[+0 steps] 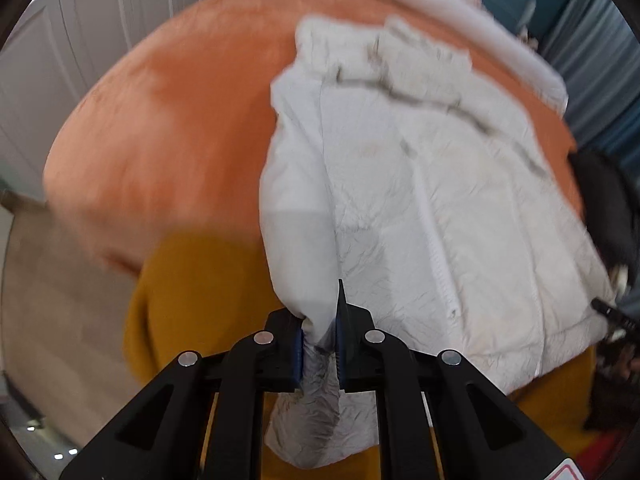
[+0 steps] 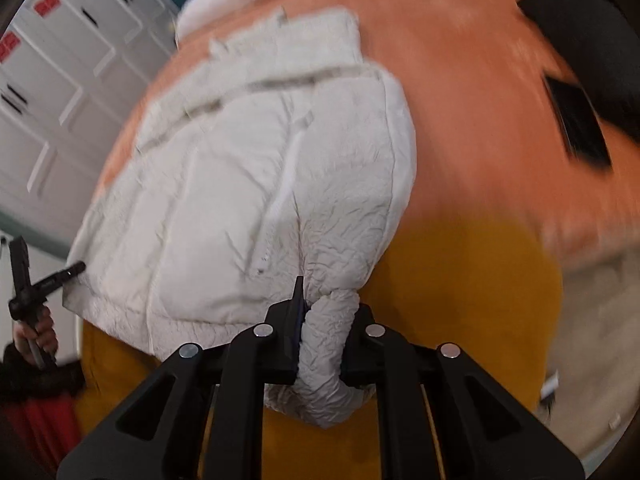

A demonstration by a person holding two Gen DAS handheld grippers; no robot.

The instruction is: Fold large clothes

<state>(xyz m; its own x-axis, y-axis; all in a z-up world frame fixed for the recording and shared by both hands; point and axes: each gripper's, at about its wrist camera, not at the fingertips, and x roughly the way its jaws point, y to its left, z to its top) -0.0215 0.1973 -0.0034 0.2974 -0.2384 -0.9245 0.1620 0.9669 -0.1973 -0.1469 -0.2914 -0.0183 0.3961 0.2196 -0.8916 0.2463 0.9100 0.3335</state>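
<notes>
A white puffer jacket (image 1: 432, 200) lies spread on an orange blanket (image 1: 168, 128), zip side up. My left gripper (image 1: 320, 344) is shut on the cuff end of its left sleeve (image 1: 300, 248), which bunches between the blue pads and hangs below them. In the right wrist view the same jacket (image 2: 224, 200) fills the middle. My right gripper (image 2: 322, 328) is shut on the crumpled end of the other sleeve (image 2: 328, 340), which curls out from between the fingers. The left gripper (image 2: 52, 280) shows at the jacket's far left hem, held by a hand (image 2: 36, 332).
A mustard-yellow cover (image 1: 200, 292) lies under the near edge of the blanket. White panelled cupboard doors (image 2: 60, 80) stand behind the bed. A dark garment (image 2: 580, 40) and a black flat object (image 2: 576, 124) lie on the blanket at right. Pale floor (image 1: 60, 320) shows at left.
</notes>
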